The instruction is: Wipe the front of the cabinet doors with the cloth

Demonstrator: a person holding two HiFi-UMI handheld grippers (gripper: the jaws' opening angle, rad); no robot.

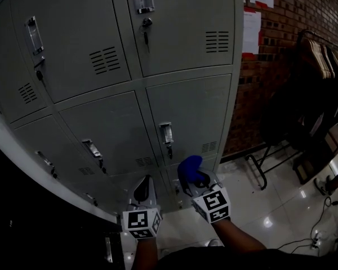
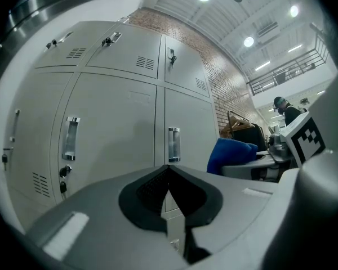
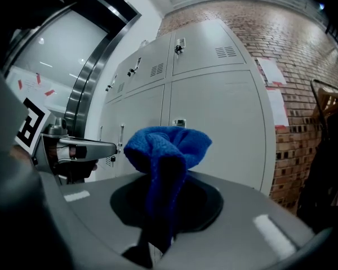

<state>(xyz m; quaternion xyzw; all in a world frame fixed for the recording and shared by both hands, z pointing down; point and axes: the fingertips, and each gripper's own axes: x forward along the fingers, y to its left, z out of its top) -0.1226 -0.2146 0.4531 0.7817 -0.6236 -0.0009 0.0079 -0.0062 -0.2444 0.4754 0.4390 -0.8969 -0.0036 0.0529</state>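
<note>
Two hand-held grippers before a grey locker cabinet (image 1: 112, 122), one blue cloth (image 1: 189, 170).
Item one, left gripper (image 1: 144, 185): jaws pressed together with nothing between them, pointed at the lower cabinet doors (image 1: 188, 114), held low and just beside the other gripper. Item two, right gripper (image 1: 192, 180): jaws clamped on the cloth, which bunches up above the jaw tips in a rounded wad, close in front of the bottom right door; whether it touches the metal cannot be told. Doors: grey, vented, each with a recessed handle (image 1: 166, 133) and a key lock. Surroundings: brick wall (image 1: 304, 16) with papers (image 1: 251, 31) at right, dark garment rack (image 1: 312, 72), glossy tiled floor (image 1: 270, 207).
</note>
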